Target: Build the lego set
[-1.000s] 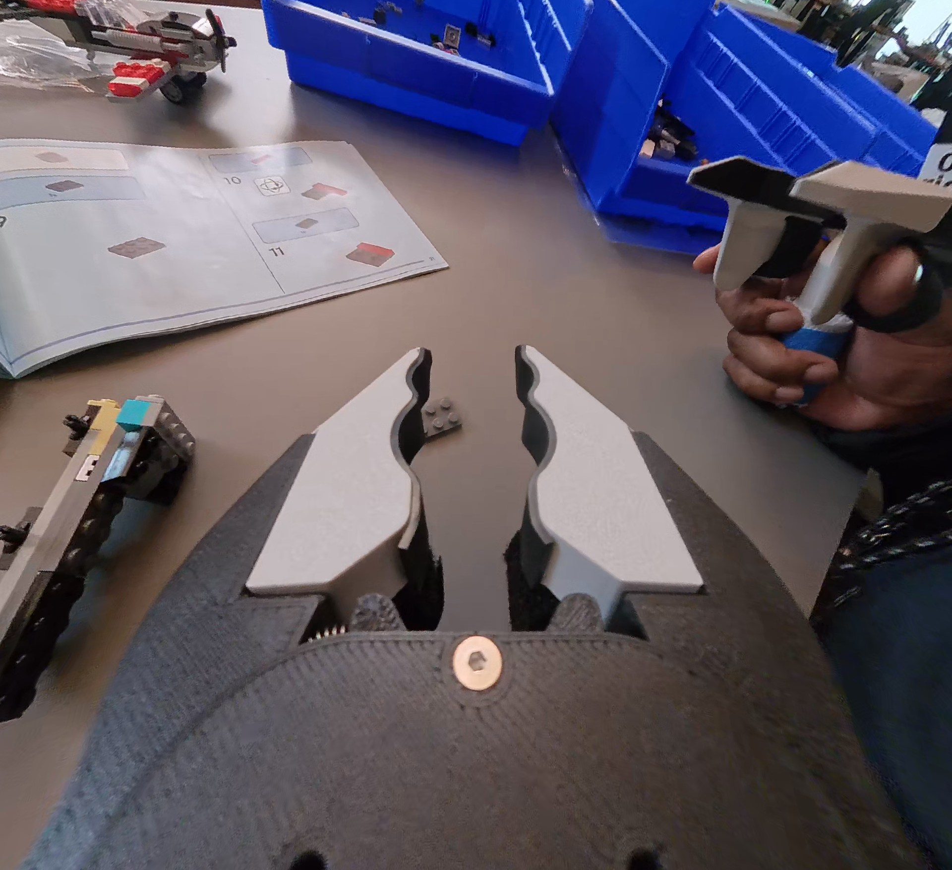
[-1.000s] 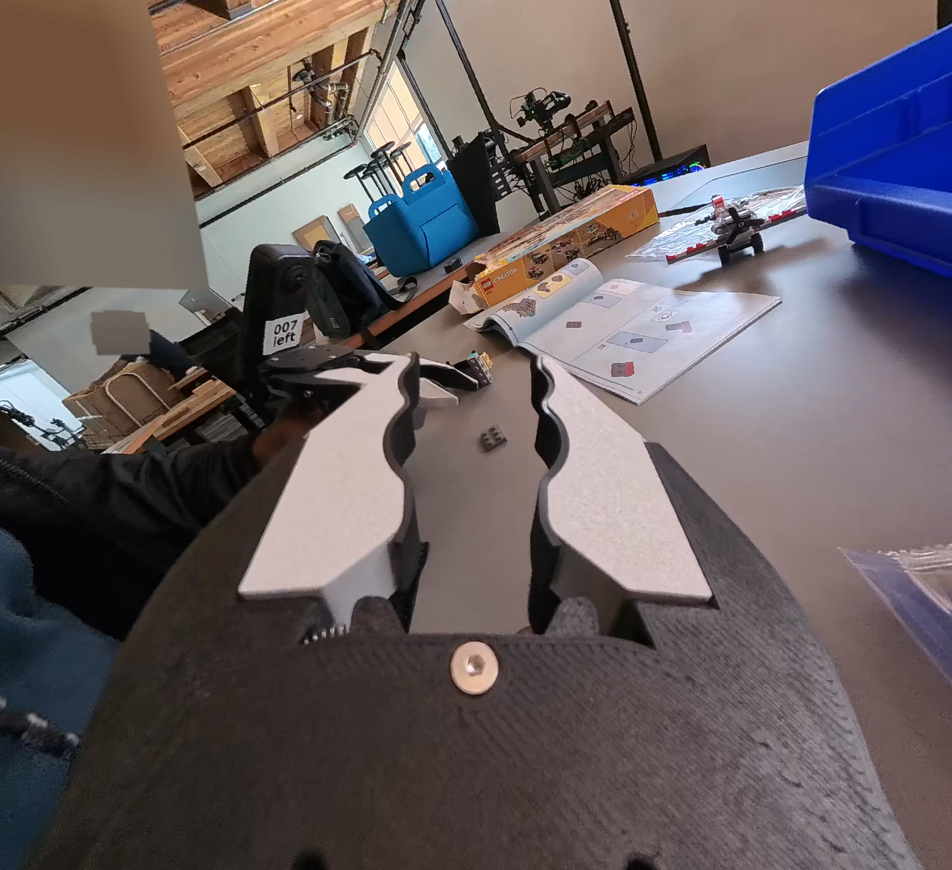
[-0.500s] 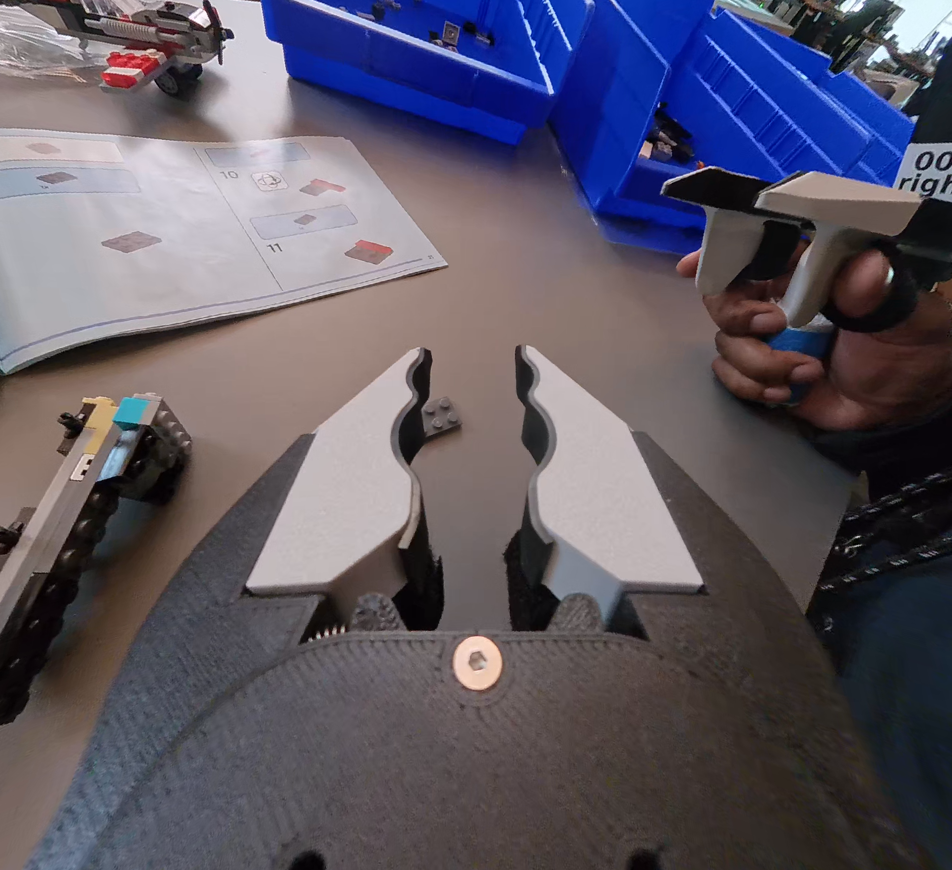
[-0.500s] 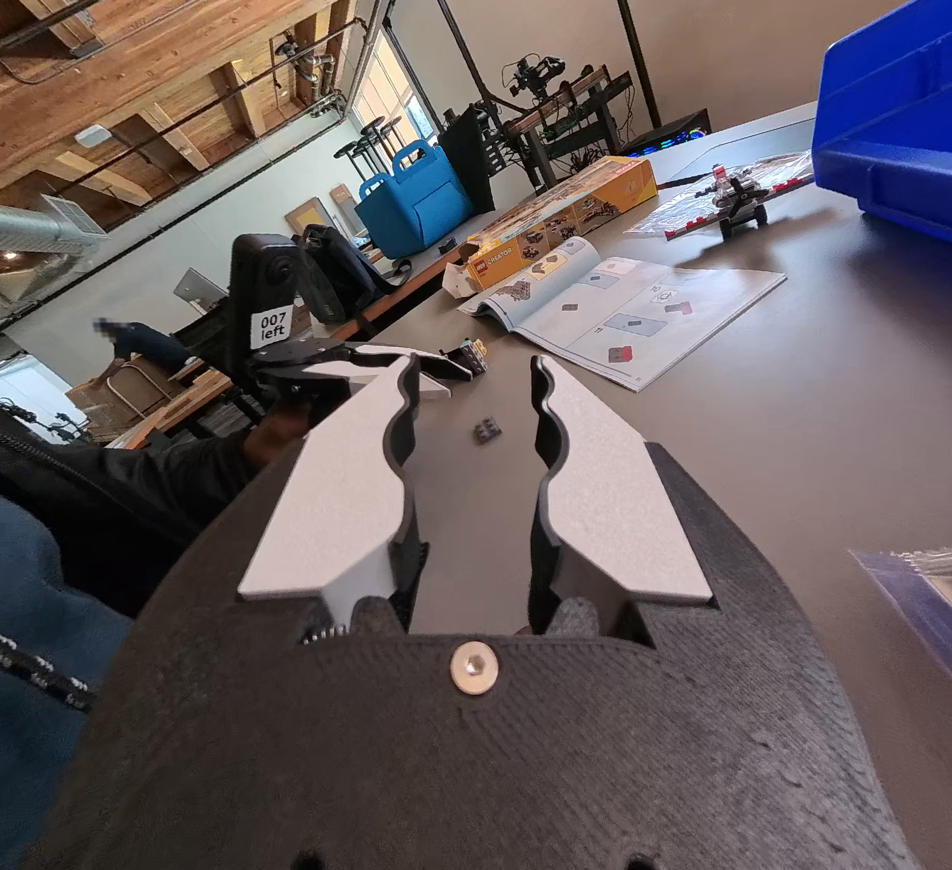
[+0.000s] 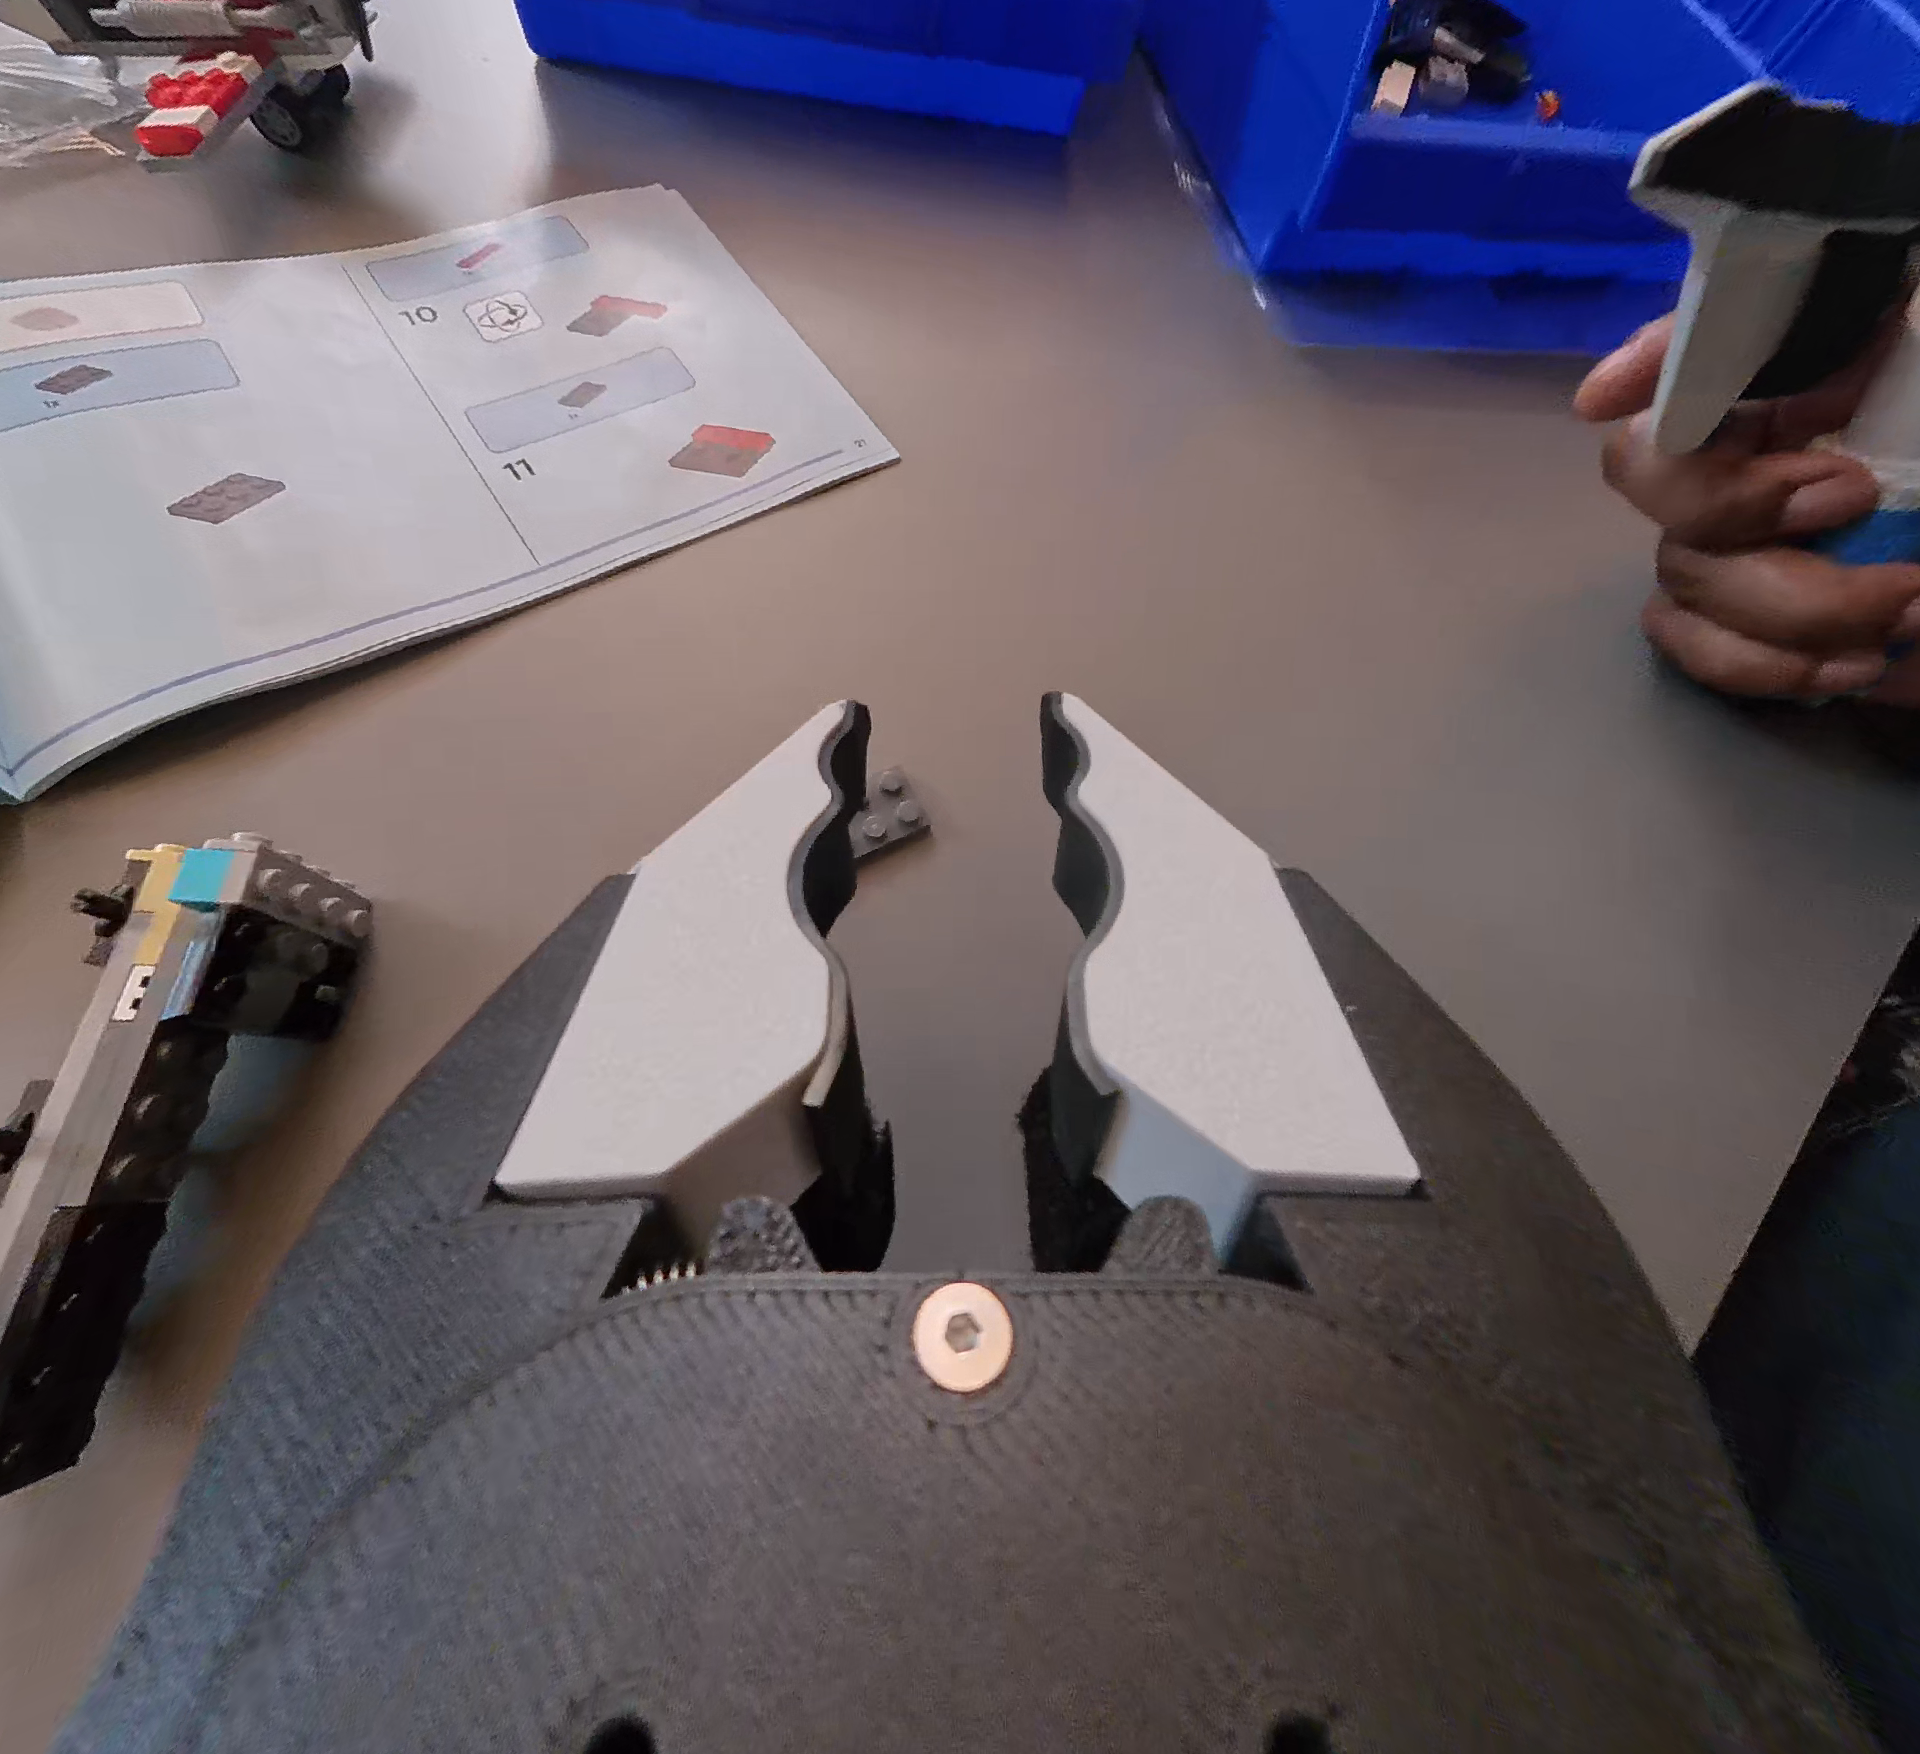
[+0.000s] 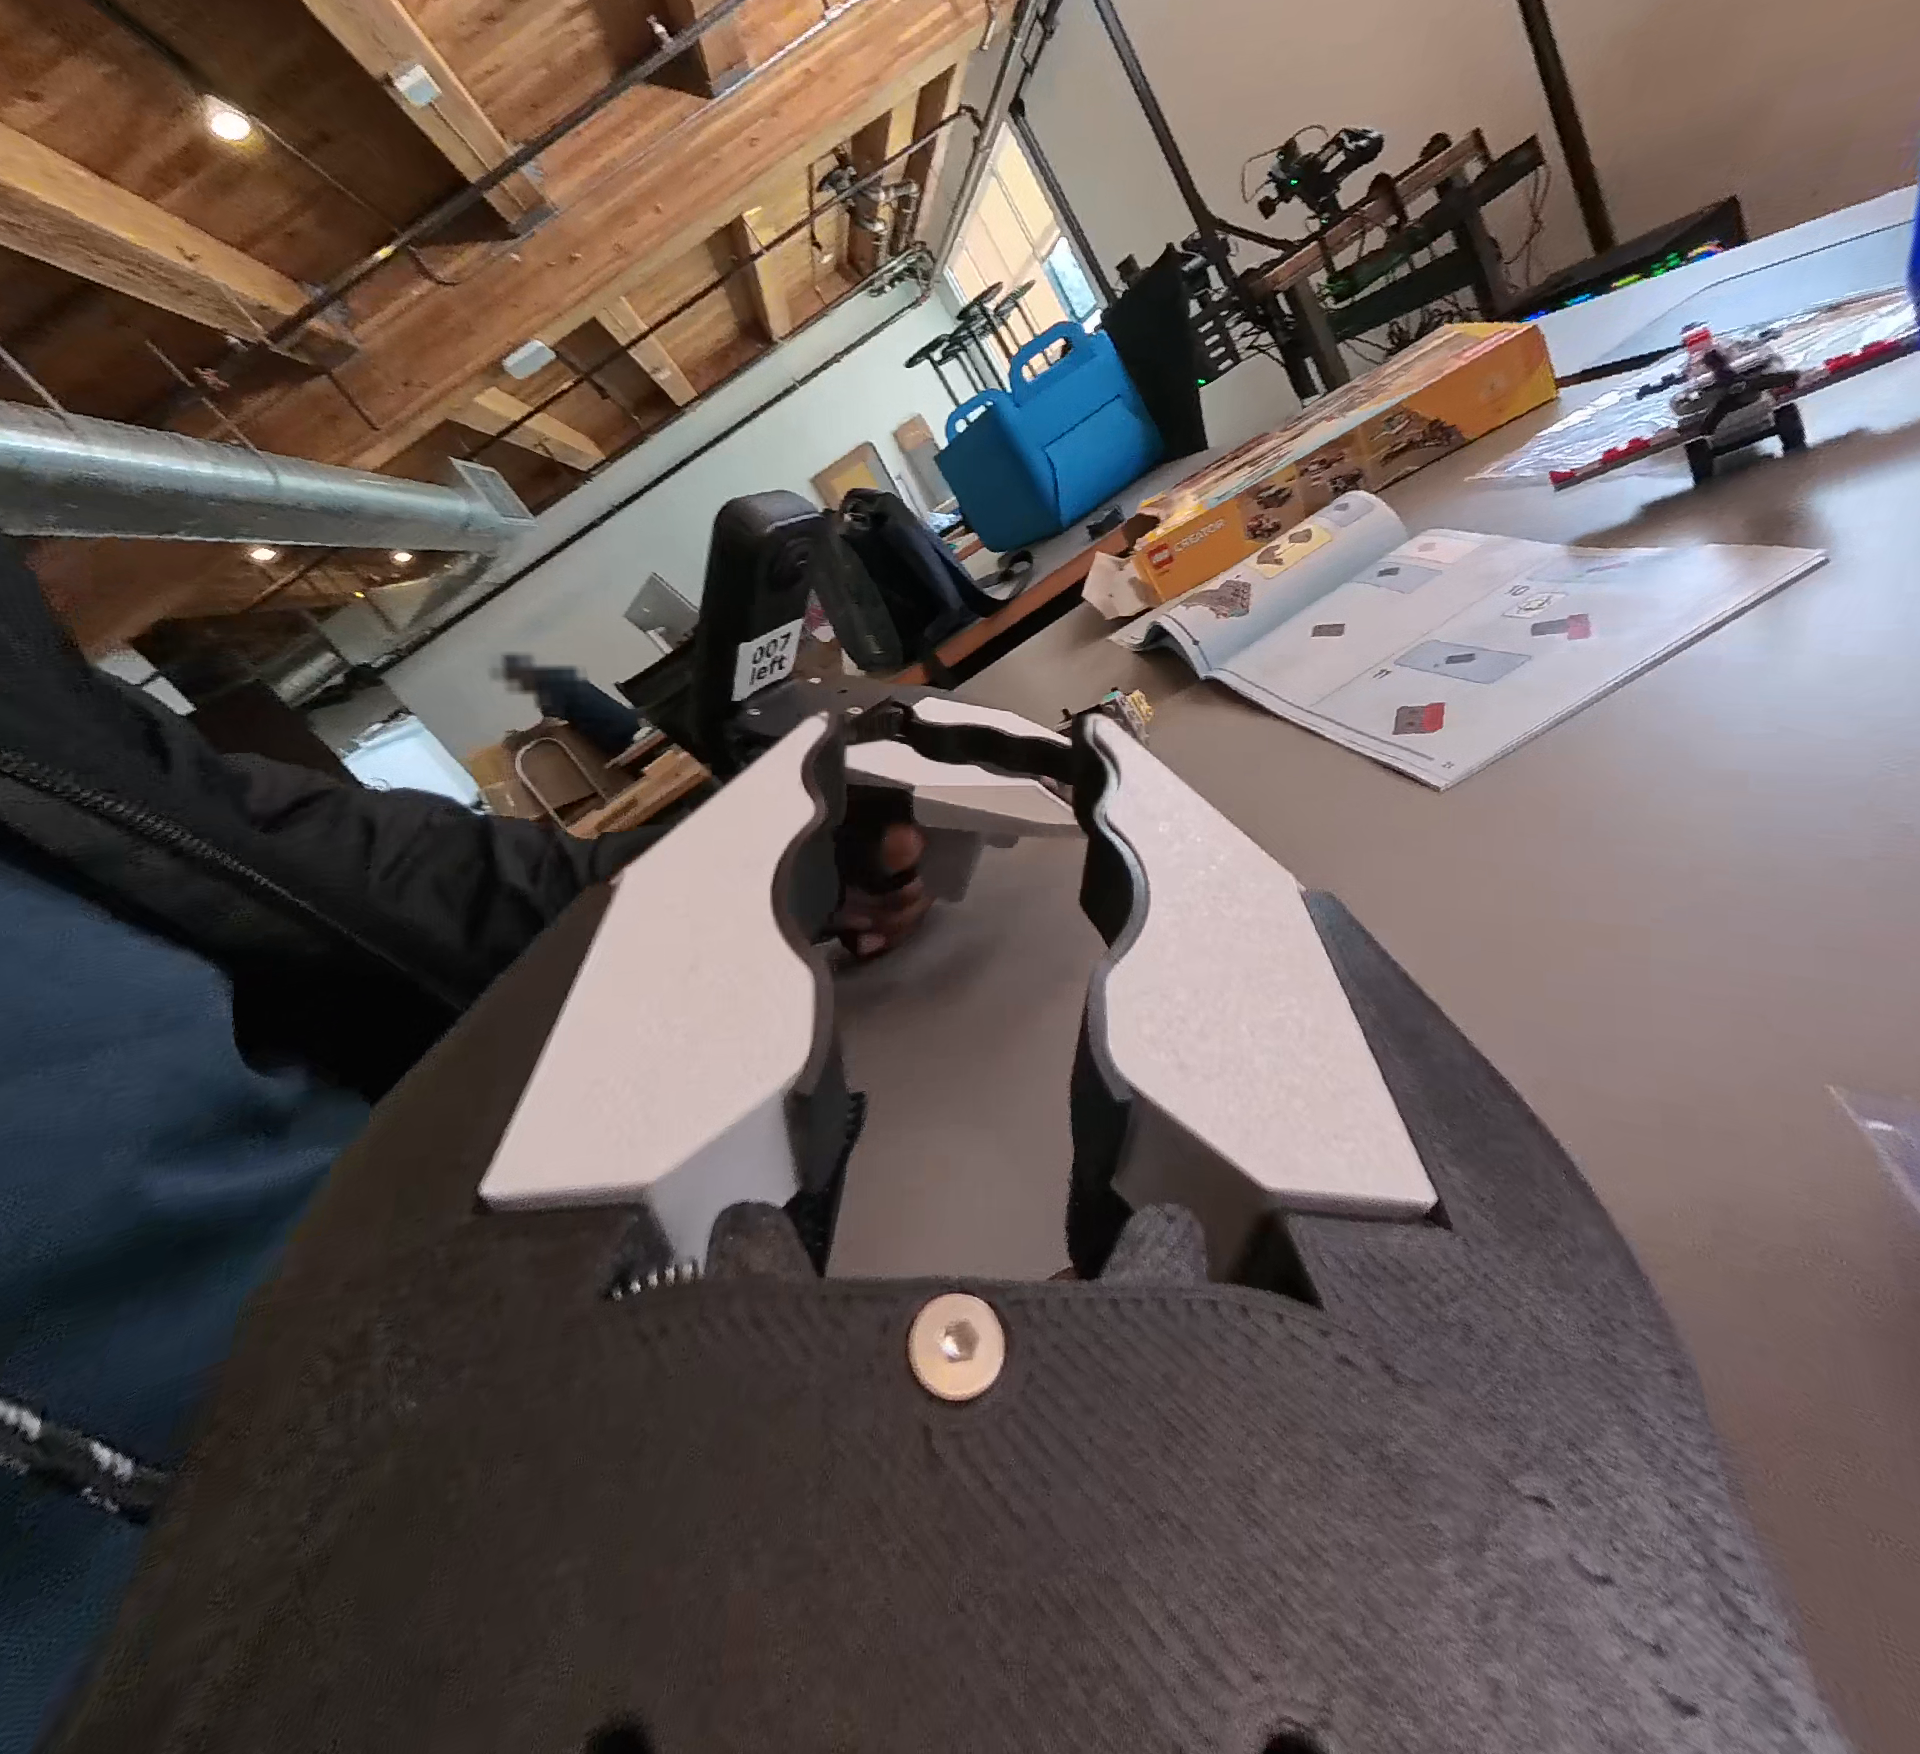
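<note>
A small dark grey plate [image 5: 891,817] lies on the grey table just inside the tip of the left finger of my left gripper [image 5: 951,717], which is open and empty above it. A partly built black and grey model [image 5: 156,1008] with a teal piece lies at the left. My right gripper [image 6: 956,738] is open and empty, held up at the right of the left wrist view [image 5: 1756,250] and tilted toward the room. The plate is hidden in the right wrist view. The left gripper also shows in the right wrist view [image 6: 966,769].
An open instruction booklet [image 5: 395,416] lies at the back left. A finished red and grey plane [image 5: 208,42] sits on plastic bags beyond it. Blue bins [image 5: 790,0] with loose pieces line the back and right. A yellow set box [image 6: 1351,447] lies farther off.
My left gripper has tipped down and closed in a little on the plate. My right gripper has swung upward and to the right, away from the table middle; the plate has left its view.
</note>
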The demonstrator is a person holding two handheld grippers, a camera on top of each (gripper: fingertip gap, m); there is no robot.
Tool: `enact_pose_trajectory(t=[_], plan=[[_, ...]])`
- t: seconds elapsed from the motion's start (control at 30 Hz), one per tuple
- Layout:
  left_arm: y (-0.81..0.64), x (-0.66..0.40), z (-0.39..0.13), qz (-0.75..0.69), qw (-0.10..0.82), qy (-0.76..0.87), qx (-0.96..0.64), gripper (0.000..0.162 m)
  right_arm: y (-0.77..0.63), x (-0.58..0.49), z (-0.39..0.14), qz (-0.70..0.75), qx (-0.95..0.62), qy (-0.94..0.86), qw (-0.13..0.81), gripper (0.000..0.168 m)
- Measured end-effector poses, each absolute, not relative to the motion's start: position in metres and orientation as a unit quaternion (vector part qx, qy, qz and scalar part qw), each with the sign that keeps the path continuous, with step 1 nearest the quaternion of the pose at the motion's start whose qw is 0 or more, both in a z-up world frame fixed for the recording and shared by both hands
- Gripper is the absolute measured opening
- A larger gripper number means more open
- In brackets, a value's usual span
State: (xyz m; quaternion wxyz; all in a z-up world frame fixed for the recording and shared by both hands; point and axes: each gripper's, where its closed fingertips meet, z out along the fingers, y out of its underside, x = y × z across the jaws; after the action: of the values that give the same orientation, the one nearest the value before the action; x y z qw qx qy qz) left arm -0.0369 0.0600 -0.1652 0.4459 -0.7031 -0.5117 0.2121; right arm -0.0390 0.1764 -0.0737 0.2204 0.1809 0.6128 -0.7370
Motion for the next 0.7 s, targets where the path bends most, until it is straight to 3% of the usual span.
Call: enact_pose_trajectory(t=[0.17, 0.33, 0.43, 0.53, 0.7], plan=[[0.065, -0.045, -0.15, 0.275, 0.442, -0.467, -0.715, 0.036, 0.185, -0.033, -0.074, -0.725, 0.167, 0.612, 0.271, 0.043], [0.189, -0.127, -0.023, 0.247, 0.506, -0.261, -0.784, 0.036, 0.181, -0.027, -0.081, -0.701, 0.163, 0.636, 0.277, 0.043], [0.302, -0.171, 0.017, 0.132, 0.471, -0.159, -0.858, 0.039, 0.172, -0.022, -0.092, -0.677, 0.161, 0.672, 0.253, 0.043], [0.414, -0.201, 0.01, 0.087, 0.394, -0.049, -0.914, 0.043, 0.166, -0.016, -0.1, -0.657, 0.158, 0.697, 0.239, 0.043], [0.533, -0.214, -0.081, 0.049, 0.186, 0.106, -0.976, 0.045, 0.166, -0.013, -0.103, -0.652, 0.163, 0.704, 0.229, 0.043]])
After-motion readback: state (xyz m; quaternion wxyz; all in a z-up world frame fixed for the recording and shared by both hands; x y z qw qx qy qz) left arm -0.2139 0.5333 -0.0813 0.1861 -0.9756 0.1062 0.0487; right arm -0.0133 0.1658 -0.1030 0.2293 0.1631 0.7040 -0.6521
